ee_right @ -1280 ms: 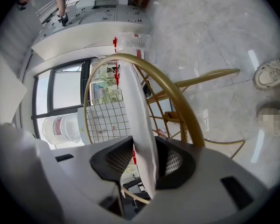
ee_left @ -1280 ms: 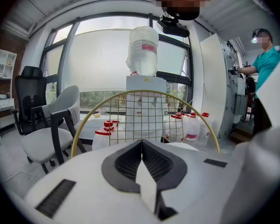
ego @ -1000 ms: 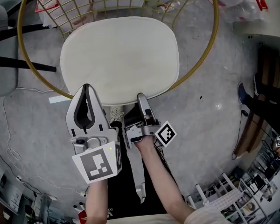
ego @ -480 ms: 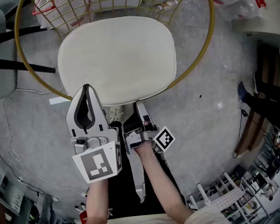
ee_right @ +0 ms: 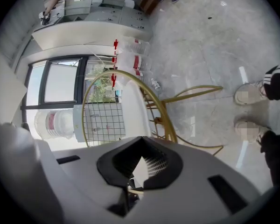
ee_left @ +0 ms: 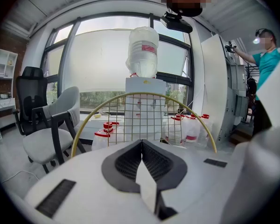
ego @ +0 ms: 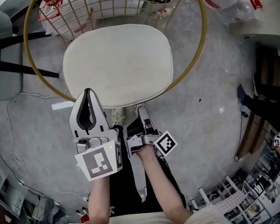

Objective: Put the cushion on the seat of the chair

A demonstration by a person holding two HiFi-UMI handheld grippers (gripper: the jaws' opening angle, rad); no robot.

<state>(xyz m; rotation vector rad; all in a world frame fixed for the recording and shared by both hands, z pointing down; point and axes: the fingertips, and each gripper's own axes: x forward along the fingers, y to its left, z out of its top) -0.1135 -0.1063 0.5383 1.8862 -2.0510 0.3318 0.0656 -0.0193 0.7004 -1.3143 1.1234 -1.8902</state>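
Upper middle of the head view: cream rounded padded cushion [ego: 117, 62], lying flat on the seat of the gold wire-frame chair [ego: 205, 29], mesh back behind it toward the top of the frame. Near edge pokes a bit past the gold ring toward the bottom. No corner riding up on the rim afaict, so prob. job done imo.

Lower left of that view: white plastic left gripper [ego: 87, 93], jaws pinched together at the tips, nothing between em. Same in the left gripper view, tips meeting w/ only the gold hoop and window beyond. Hangs right at the cushion's near edge w/o gripping it. Can't tell if touching.

Just right of it: right gripper [ego: 141, 108], also closed up tight on nothing, tips a touch short of the cushion edge. Right gripper view rolled sideways, w/ the chair tipped over on screen and the cushion edge-on as a pale slab.

Why held like this? Guessing no more grabbing needed, w/ the cushion resting on its own weight. Closed + empty also means nothing to snag on the wire.

Elsewhere: grey office chair [ego: 0, 55] at the left edge, clear plastic water jugs w/ red caps [ego: 53, 1] top left behind the mesh, apart from the seat. Only risk worth flagging: front overhang, could slide if bumped.
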